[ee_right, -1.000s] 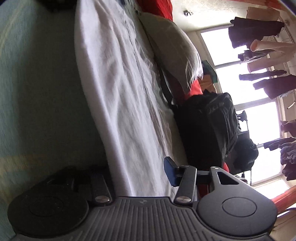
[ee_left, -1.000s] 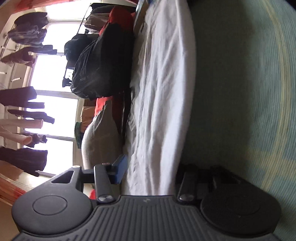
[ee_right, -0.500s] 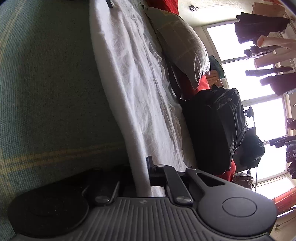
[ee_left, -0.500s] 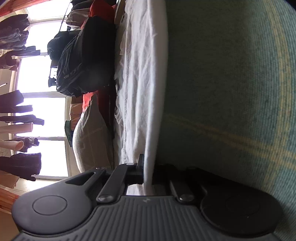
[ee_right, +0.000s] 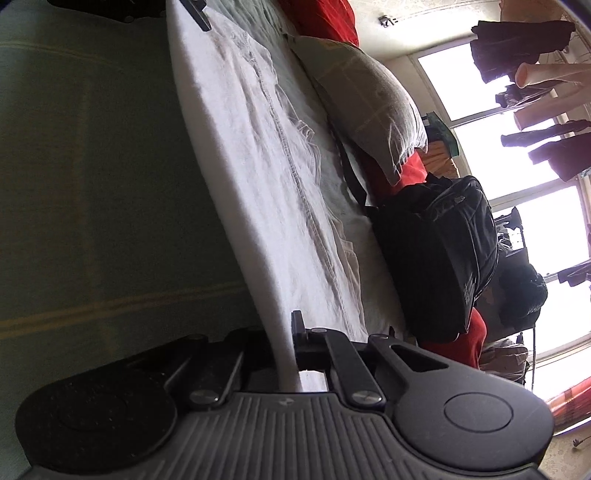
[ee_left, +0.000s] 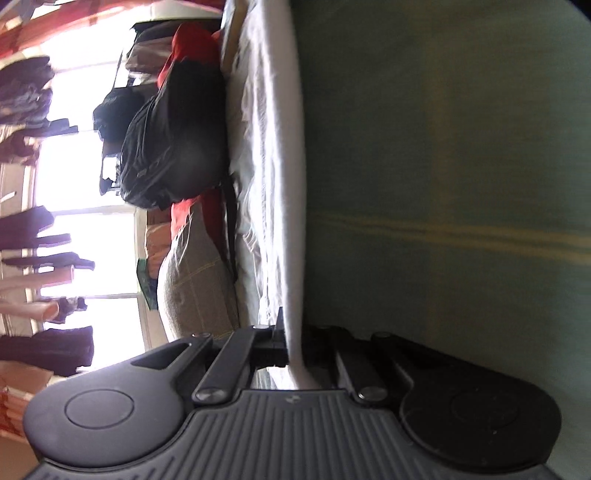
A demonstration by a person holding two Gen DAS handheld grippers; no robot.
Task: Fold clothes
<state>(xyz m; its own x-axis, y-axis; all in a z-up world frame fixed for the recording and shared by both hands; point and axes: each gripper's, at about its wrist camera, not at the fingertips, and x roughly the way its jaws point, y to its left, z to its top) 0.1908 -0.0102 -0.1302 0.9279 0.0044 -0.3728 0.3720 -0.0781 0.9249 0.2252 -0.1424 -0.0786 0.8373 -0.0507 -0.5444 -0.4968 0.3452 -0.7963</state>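
A white garment (ee_left: 271,166) lies flat on a green blanket (ee_left: 443,147) with pale yellow stripes. Both views are rolled sideways. My left gripper (ee_left: 293,343) is shut on the garment's near edge, which runs as a white fold between its black fingers. In the right wrist view the same white garment (ee_right: 258,166) stretches away, wrinkled, with a stitched seam along it. My right gripper (ee_right: 286,343) is shut on that edge too. The left gripper's fingers (ee_right: 195,11) show at the top of the right view, clamped on the far end of the same edge.
A black backpack (ee_left: 173,140) with a strap sits beyond the garment, next to a grey pillow (ee_left: 195,288) and red fabric (ee_left: 188,48). The black backpack (ee_right: 439,254) and the grey pillow (ee_right: 369,107) also appear in the right view. Dark clothes (ee_right: 517,44) hang before bright windows.
One second ago both grippers stood open around the garment's edge. They closed on it half a second ago and now hold it, with the views shifted slightly.
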